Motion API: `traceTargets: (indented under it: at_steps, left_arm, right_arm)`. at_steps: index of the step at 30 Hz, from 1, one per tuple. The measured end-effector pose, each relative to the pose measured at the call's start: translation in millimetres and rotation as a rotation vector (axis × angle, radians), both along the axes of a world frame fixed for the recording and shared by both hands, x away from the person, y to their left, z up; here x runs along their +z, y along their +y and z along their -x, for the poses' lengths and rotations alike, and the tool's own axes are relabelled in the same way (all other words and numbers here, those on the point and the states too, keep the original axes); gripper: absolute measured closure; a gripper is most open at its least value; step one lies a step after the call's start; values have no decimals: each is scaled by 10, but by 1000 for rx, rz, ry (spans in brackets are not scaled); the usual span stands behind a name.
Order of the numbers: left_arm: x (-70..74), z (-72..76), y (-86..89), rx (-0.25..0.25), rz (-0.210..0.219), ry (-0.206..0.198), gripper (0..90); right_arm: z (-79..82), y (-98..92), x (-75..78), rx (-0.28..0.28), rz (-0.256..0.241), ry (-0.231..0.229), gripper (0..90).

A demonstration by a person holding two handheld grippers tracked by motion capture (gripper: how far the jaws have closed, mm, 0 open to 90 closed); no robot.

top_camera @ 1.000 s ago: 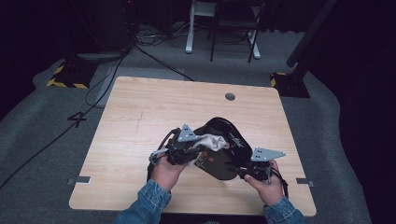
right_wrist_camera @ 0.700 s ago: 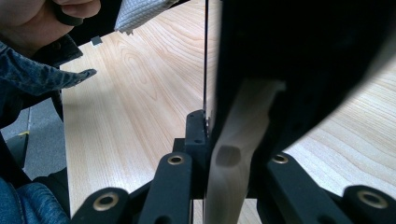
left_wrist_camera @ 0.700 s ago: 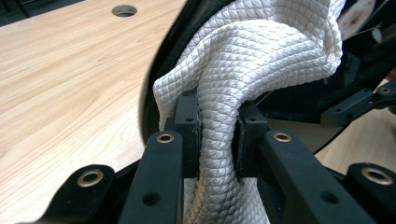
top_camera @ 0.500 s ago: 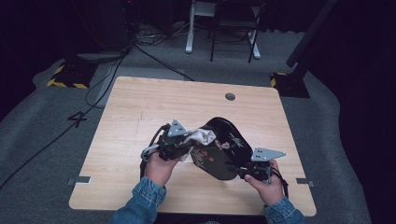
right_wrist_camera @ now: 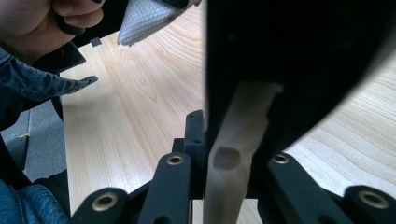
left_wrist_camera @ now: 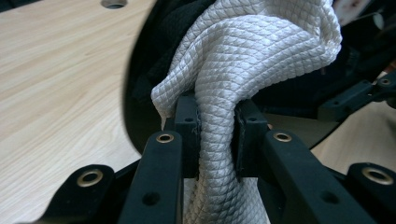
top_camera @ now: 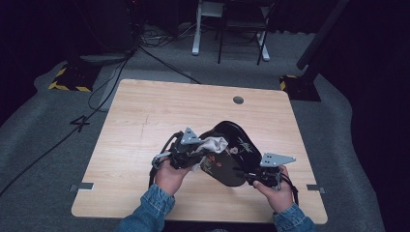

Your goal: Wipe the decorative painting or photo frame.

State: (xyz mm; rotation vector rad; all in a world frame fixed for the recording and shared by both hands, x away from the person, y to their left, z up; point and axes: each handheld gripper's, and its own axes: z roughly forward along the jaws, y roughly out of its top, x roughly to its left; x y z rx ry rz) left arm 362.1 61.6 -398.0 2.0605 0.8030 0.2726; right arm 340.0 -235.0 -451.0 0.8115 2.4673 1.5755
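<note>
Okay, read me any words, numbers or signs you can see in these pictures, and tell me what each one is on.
"4": dark numeral marked on the grey floor left of the table.
Fan: a light and reddish pattern on its black face, too small to tell whether it is writing.
Hazard stripes: yellow and black on the floor stands, no words.
Cloth: quilted weave, no text.

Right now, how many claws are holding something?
2. The left claw pinches the white cloth against the black fan; the right claw grips the fan's pale handle near the table's front.
</note>
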Motion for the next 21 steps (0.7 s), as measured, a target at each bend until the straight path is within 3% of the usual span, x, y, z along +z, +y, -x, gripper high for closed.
traceTargets:
  at_steps: [11, 21]
  left_arm:
    - [-25, 82, -274, -130, -44, 24, 756]
    - [-60, 125, -403, -179, -71, 42, 756]
  right_arm:
    - [-2, 8, -2, -3, -3, 0, 792]
    - [-5, 8, -3, -4, -3, 0, 793]
